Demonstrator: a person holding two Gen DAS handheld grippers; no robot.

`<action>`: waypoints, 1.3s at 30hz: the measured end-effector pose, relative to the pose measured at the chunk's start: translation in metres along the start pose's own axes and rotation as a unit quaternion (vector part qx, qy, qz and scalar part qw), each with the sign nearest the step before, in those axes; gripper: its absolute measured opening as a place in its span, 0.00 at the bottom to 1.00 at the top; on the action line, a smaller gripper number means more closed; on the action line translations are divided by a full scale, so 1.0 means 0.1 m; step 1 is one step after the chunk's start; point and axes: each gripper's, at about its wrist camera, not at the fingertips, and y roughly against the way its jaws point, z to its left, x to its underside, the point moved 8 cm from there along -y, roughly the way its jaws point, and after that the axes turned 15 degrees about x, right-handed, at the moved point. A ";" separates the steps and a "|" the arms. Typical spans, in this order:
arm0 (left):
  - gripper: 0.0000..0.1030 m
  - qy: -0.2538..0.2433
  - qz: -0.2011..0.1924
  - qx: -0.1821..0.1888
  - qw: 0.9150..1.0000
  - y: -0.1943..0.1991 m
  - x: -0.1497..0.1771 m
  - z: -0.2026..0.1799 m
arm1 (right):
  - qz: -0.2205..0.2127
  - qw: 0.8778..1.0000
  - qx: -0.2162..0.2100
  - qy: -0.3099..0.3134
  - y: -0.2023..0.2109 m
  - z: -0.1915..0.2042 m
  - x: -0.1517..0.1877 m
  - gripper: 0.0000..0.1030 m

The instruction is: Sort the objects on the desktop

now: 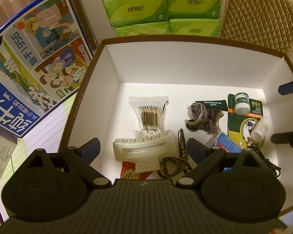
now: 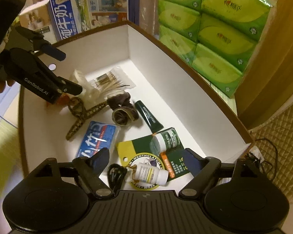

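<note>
From the left wrist view, your left gripper (image 1: 143,147) hung over the white box (image 1: 185,68) with its jaws spread wide and nothing pressed between the pads. Between the jaws lay the pale hair claw (image 1: 144,148), and just beyond it the bag of cotton swabs (image 1: 149,115). The leopard-print hair band (image 1: 173,164) sat against the right jaw's inner side. Past the right jaw lay the brown scrunchie (image 1: 201,119) and the small green-capped jar (image 1: 242,103).

From the right wrist view, your right gripper (image 2: 146,160) also stood wide, gripping nothing. The white pill bottle (image 2: 151,174) lay between the jaws on the green and yellow card (image 2: 134,146). The blue packet (image 2: 97,138) lay just beyond the left jaw, and the dark green tube (image 2: 149,116) farther ahead.
</note>
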 end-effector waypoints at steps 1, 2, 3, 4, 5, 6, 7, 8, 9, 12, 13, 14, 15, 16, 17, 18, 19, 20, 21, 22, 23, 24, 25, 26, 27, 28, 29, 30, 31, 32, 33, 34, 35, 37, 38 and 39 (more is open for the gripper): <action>0.91 0.003 -0.002 -0.001 1.000 0.03 0.00 0.00 | -0.001 1.000 -0.003 0.000 0.03 0.00 0.01 0.85; 0.91 0.005 -0.004 -0.002 1.000 0.05 0.01 -0.01 | 0.000 1.000 -0.006 0.001 0.06 0.01 0.02 0.87; 0.91 0.006 -0.007 -0.003 1.000 0.08 0.01 -0.01 | -0.002 1.000 -0.007 0.001 0.10 0.01 0.03 0.89; 0.91 0.005 -0.010 -0.002 1.000 0.12 0.01 -0.03 | -0.004 1.000 -0.007 -0.001 0.13 0.01 0.03 0.92; 0.93 0.005 -0.011 -0.003 1.000 0.15 0.02 -0.04 | -0.005 1.000 -0.007 -0.004 0.16 0.01 0.04 0.92; 0.93 0.005 -0.012 -0.005 1.000 0.17 0.03 -0.05 | -0.004 1.000 -0.009 -0.010 0.19 0.00 0.06 0.94; 0.93 0.004 -0.012 -0.005 1.000 0.20 0.04 -0.07 | -0.002 1.000 -0.012 -0.016 0.21 0.00 0.07 0.95; 0.93 0.003 -0.013 -0.005 1.000 0.22 0.05 -0.08 | -0.001 1.000 -0.015 -0.022 0.23 0.00 0.08 0.95; 0.94 0.002 -0.014 -0.005 1.000 0.25 0.06 -0.10 | -0.001 0.999 -0.017 -0.027 0.25 0.00 0.09 0.96; 0.94 0.004 -0.018 -0.007 1.000 0.33 0.09 -0.14 | -0.006 0.999 -0.019 -0.037 0.33 0.00 0.10 0.98; 0.94 0.005 -0.019 -0.007 1.000 0.37 0.10 -0.16 | -0.007 0.999 -0.017 -0.039 0.36 0.00 0.10 0.98; 0.94 0.005 -0.023 -0.007 1.000 0.40 0.11 -0.18 | -0.008 0.999 -0.017 -0.043 0.39 0.00 0.10 0.98; 0.94 0.005 -0.025 -0.007 1.000 0.44 0.12 -0.19 | -0.009 0.999 -0.016 -0.047 0.42 0.00 0.11 0.98; 0.94 0.006 -0.028 -0.009 1.000 0.48 0.13 -0.21 | -0.011 0.999 -0.016 -0.050 0.45 0.01 0.11 0.98; 0.95 0.007 -0.033 -0.010 0.999 0.53 0.15 -0.22 | -0.013 0.998 -0.015 -0.053 0.48 0.01 0.11 0.98; 0.96 0.007 -0.036 -0.010 0.999 0.57 0.16 -0.24 | -0.015 0.998 -0.013 -0.057 0.52 0.02 0.12 0.98; 0.97 0.008 -0.041 -0.010 0.999 0.62 0.17 -0.26 | -0.018 0.998 -0.012 -0.059 0.56 0.03 0.12 0.98; 0.97 0.010 -0.045 -0.009 0.999 0.66 0.19 -0.27 | -0.021 0.998 -0.011 -0.063 0.60 0.03 0.12 0.98; 0.97 0.013 -0.047 -0.007 0.999 0.70 0.20 -0.28 | -0.024 0.997 -0.009 -0.068 0.64 0.04 0.13 0.98; 0.97 0.016 -0.050 -0.004 0.999 0.74 0.22 -0.30 | -0.026 0.997 -0.008 -0.072 0.68 0.05 0.14 0.98; 0.97 0.018 -0.051 -0.004 0.999 0.78 0.24 -0.31 | -0.027 0.997 -0.008 -0.076 0.72 0.07 0.15 0.98; 0.97 0.019 -0.054 -0.005 0.998 0.82 0.26 -0.32 | -0.029 0.996 -0.007 -0.080 0.76 0.08 0.16 0.98; 0.97 0.019 -0.055 -0.006 0.998 0.86 0.28 -0.34 | -0.030 0.996 -0.007 -0.084 0.79 0.09 0.17 0.98; 0.97 0.018 -0.058 -0.007 0.998 0.90 0.30 -0.36 | -0.032 0.996 -0.006 -0.087 0.82 0.11 0.18 0.98; 0.97 0.017 -0.061 -0.008 0.998 0.94 0.32 -0.38 | -0.033 0.995 -0.004 -0.091 0.86 0.13 0.20 0.98; 0.97 0.017 -0.062 -0.009 0.998 0.98 0.34 -0.40 | -0.034 0.995 -0.002 -0.094 0.88 0.14 0.21 0.98; 0.97 0.018 -0.064 -0.010 0.998 1.02 0.36 -0.42 | -0.034 0.995 0.000 -0.096 0.91 0.15 0.22 0.98; 0.97 0.019 -0.066 -0.011 0.998 1.05 0.39 -0.44 | -0.036 0.994 0.003 -0.099 0.94 0.17 0.23 0.98; 0.97 0.020 -0.067 -0.011 0.997 1.09 0.41 -0.46 | -0.037 0.994 0.006 -0.102 0.96 0.17 0.25 0.98; 0.97 0.021 -0.068 -0.012 0.997 1.12 0.43 -0.47 | -0.039 0.994 0.008 -0.105 0.99 0.18 0.26 0.98; 0.97 0.022 -0.069 -0.014 0.997 1.16 0.45 -0.50 | -0.040 0.993 0.011 -0.110 1.02 0.19 0.28 0.98; 0.97 0.024 -0.070 -0.016 0.997 1.20 0.48 -0.51 | -0.041 0.993 0.012 -0.114 1.05 0.20 0.29 0.98; 0.97 0.025 -0.071 -0.020 0.997 1.24 0.50 -0.53 | -0.042 0.992 0.014 -0.118 1.08 0.21 0.31 0.98; 0.97 0.029 -0.075 -0.022 0.997 1.32 0.55 -0.56 | -0.045 0.991 0.016 -0.123 1.15 0.23 0.33 0.98; 0.97 0.033 -0.074 -0.021 0.996 1.35 0.57 -0.58 | -0.047 0.991 0.016 -0.125 1.18 0.24 0.34 0.98; 0.97 0.037 -0.076 -0.021 0.996 1.39 0.59 -0.60 | -0.050 0.990 0.014 -0.127 1.23 0.26 0.35 0.98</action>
